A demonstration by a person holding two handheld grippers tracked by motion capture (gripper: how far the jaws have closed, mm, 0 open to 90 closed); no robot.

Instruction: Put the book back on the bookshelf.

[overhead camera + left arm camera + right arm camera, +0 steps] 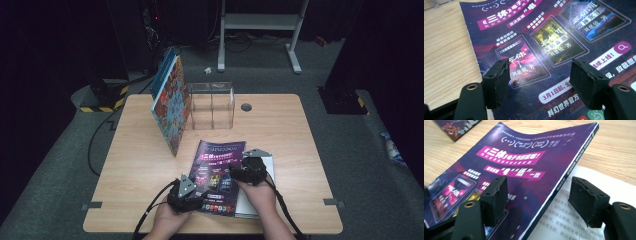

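Note:
A purple magazine (217,167) with pink banners lies flat on the table near its front edge, partly over white printed pages (266,165). My left gripper (192,187) hovers over the magazine's near left part. In the left gripper view its jaws stand apart above the cover (544,32) with nothing between them. My right gripper (250,165) is at the magazine's right edge. In the right gripper view its open jaws (537,192) straddle the spine (564,176), one over the cover (524,165) and the other over the white page (584,177).
A large colourful book (170,102) stands tilted against a clear plastic divider box (212,105) at the back of the wooden table (140,150). A round cable hole (246,107) sits behind the box. A white metal stand (260,22) is on the floor beyond.

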